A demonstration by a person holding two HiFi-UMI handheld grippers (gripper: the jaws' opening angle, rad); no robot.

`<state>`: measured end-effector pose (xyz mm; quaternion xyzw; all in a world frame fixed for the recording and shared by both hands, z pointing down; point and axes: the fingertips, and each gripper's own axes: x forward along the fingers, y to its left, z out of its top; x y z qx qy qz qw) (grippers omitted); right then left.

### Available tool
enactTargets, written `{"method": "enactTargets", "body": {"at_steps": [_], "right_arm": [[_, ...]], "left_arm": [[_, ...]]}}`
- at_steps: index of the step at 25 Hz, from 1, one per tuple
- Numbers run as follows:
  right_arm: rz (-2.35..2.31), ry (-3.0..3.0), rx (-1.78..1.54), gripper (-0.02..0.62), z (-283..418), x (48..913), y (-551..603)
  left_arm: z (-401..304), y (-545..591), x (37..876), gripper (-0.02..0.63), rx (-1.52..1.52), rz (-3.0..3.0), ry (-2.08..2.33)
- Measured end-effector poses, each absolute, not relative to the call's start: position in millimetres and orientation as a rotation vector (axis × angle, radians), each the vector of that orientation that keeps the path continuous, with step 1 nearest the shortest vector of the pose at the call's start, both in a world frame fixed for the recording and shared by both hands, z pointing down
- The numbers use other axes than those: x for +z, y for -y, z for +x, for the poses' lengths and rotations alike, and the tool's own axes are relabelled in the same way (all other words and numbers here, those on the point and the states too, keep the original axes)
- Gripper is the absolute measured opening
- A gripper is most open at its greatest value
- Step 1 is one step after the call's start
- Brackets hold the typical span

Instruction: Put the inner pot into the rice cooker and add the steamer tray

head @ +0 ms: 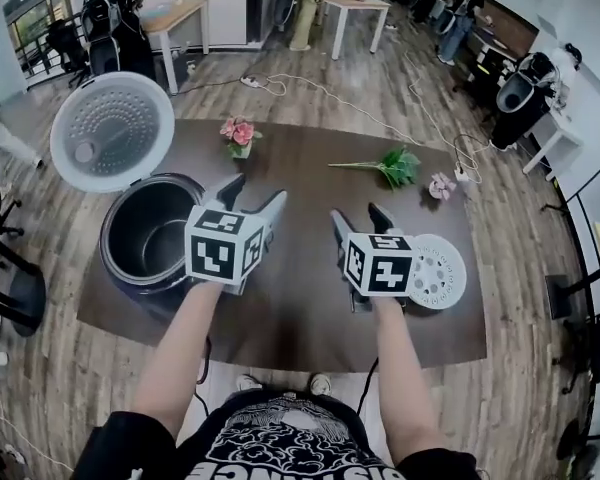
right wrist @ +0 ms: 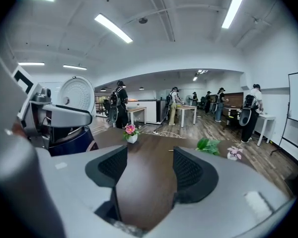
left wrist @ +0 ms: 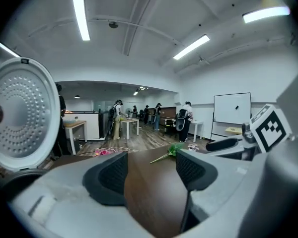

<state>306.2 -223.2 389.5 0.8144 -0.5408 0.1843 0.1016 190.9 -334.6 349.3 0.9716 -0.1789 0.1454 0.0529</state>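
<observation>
The dark rice cooker stands at the table's left end with its white lid swung up; a grey metal pot wall shows inside it. The white perforated steamer tray lies flat on the table at the right. My left gripper hovers just right of the cooker, open and empty. My right gripper is open and empty too, and its marker cube covers the tray's left edge. The left gripper view shows open jaws over bare tabletop, with the lid at the left. The right gripper view shows the same.
A small pot of pink flowers stands at the table's far side. A green leafy stem and a pale pink flower lie at the far right. Beyond the brown table are desks, floor cables and people.
</observation>
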Motion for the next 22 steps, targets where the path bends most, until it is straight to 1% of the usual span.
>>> {"method": "enactTargets", "body": {"at_steps": [10, 22], "right_arm": [[2.607, 1.308, 0.623, 0.298, 368.1, 403.0, 122.4], [2.716, 1.129, 0.699, 0.299, 433.7, 422.1, -0.7]], "left_arm": [[275.9, 268.7, 378.7, 0.311, 0.518, 2.963, 0.216], [354.4, 165.3, 419.4, 0.311, 0.654, 2.928, -0.014]]}}
